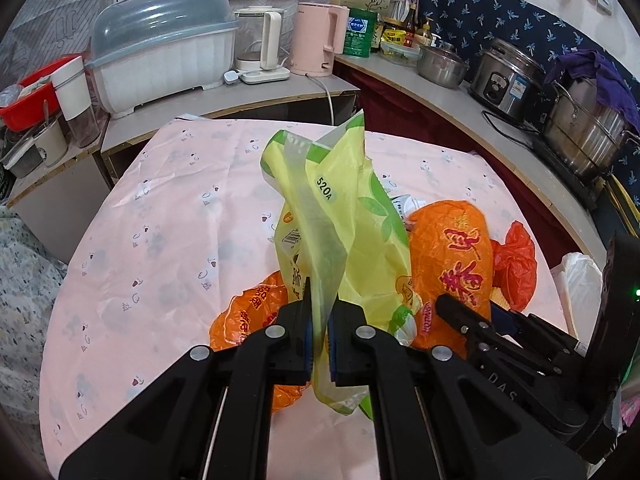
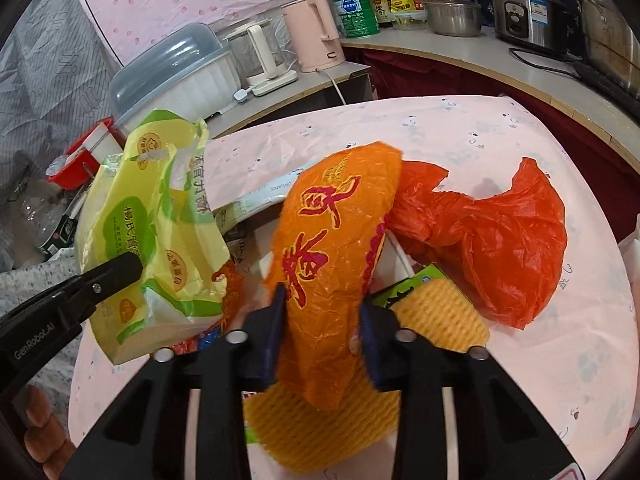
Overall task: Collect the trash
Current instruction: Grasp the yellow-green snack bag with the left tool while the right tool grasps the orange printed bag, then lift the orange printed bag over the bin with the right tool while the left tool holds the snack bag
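Yellow-green wrapper [image 1: 352, 216]: thin printed plastic, lifted off the pink tablecloth [image 1: 160, 240]; a strip of it runs down between the fingers of the left gripper [image 1: 319, 312]. Rest of it stands crumpled above the pile.
Orange wrapper [image 2: 332, 248]: red characters on it, held up at a tilt in the right gripper [image 2: 322, 320]; lower end hangs below the blue pads.
Other trash on cloth: red plastic bag [image 2: 500, 236] just beside the orange wrapper, yellow foam net [image 2: 444, 312] under the right gripper, a second orange wrapper [image 1: 250, 312] under the left one, white carton scrap behind.
Left fingers: pressed nearly together, pinching the yellow-green film.
Right fingers: partly apart, clamped on the bulk of the orange wrapper.
Step in hand: looks like mid-collection, each gripper holding one piece, several pieces left on the table.
Next move calls for: carrying both held pieces to a bin or bag; none is visible in either view.
Pose: both grippers low over the near table edge, side by side, pointing toward the counter with the pink kettle [image 1: 320, 40].
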`<state>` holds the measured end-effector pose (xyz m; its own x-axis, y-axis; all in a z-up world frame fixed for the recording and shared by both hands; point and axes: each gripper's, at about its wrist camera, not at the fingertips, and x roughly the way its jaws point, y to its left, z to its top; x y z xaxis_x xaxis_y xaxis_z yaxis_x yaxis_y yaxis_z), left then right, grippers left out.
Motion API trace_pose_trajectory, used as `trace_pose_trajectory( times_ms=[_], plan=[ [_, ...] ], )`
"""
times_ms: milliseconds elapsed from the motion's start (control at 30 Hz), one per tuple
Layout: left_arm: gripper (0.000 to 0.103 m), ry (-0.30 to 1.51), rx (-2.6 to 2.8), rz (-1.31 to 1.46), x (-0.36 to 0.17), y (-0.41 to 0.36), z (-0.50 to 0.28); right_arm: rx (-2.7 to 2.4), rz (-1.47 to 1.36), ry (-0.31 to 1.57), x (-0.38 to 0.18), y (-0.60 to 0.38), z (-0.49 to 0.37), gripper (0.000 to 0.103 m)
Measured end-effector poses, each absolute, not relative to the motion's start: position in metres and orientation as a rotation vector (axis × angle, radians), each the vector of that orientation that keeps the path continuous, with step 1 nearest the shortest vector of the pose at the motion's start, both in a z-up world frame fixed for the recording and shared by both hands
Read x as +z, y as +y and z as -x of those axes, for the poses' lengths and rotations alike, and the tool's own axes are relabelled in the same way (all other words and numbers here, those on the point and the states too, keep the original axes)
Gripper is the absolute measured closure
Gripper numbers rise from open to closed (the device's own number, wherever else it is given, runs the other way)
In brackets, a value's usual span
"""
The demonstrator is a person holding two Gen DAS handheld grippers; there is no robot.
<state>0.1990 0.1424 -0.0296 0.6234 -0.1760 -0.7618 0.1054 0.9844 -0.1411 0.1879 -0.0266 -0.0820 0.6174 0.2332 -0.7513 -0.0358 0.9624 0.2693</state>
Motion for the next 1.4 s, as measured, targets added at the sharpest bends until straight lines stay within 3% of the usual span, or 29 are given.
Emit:
trace_pose_trajectory(
  times_ms=[100,700,1400],
  plan=[
    [0.098,0.872,-0.165,0.085,-0.024,0.141,-0.195,0.161,-0.25,0.863,-0.072,-0.032,-0.182,0.084],
    [0.098,0.776,-0.266,0.028,0.03,0.079,-0.144,0.073,-0.317,0.651,0.012,-0.105,-0.114,0.085],
    [0.098,0.754,-0.548,-0.13,0.044,-0.093,-0.095,-0.187,-0.435,0.568,0.013,-0.26,-0.015,0.085]
  ],
)
